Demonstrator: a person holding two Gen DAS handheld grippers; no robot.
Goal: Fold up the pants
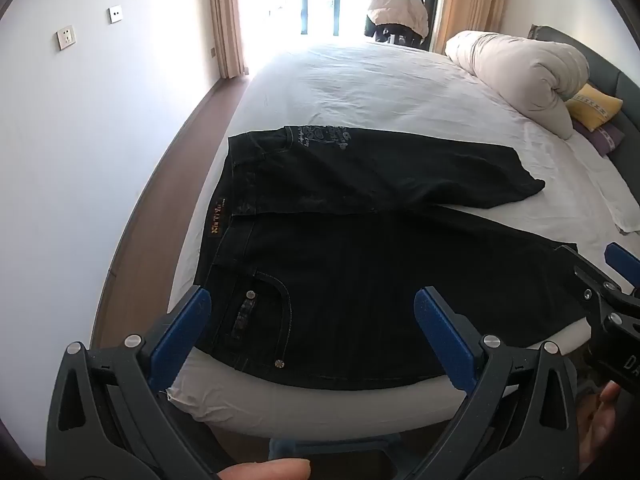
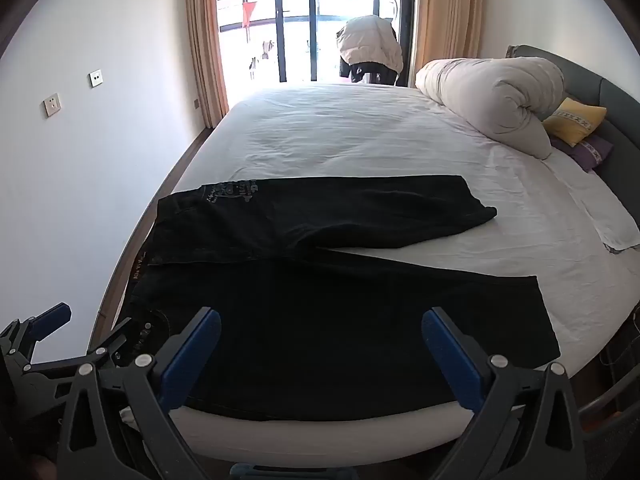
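Note:
Black jeans [image 1: 360, 264] lie spread flat on the near part of the white bed [image 1: 360, 88], waistband to the left, both legs running right, the far leg angled away. They also show in the right wrist view [image 2: 320, 300]. My left gripper [image 1: 312, 304] is open and empty, hovering over the near hip pocket [image 1: 260, 316]. My right gripper [image 2: 320, 328] is open and empty over the near leg. The right gripper also shows at the right edge of the left wrist view [image 1: 612, 280], and the left gripper at the lower left of the right wrist view [image 2: 60, 340].
A rolled white duvet [image 2: 492, 100] and a yellow pillow [image 2: 576, 120] lie at the bed's far right by the grey headboard [image 2: 616, 88]. A white wall [image 2: 80, 160] runs along the left, with a strip of wooden floor [image 1: 140, 248]. A bright balcony door [image 2: 304, 20] is at the back.

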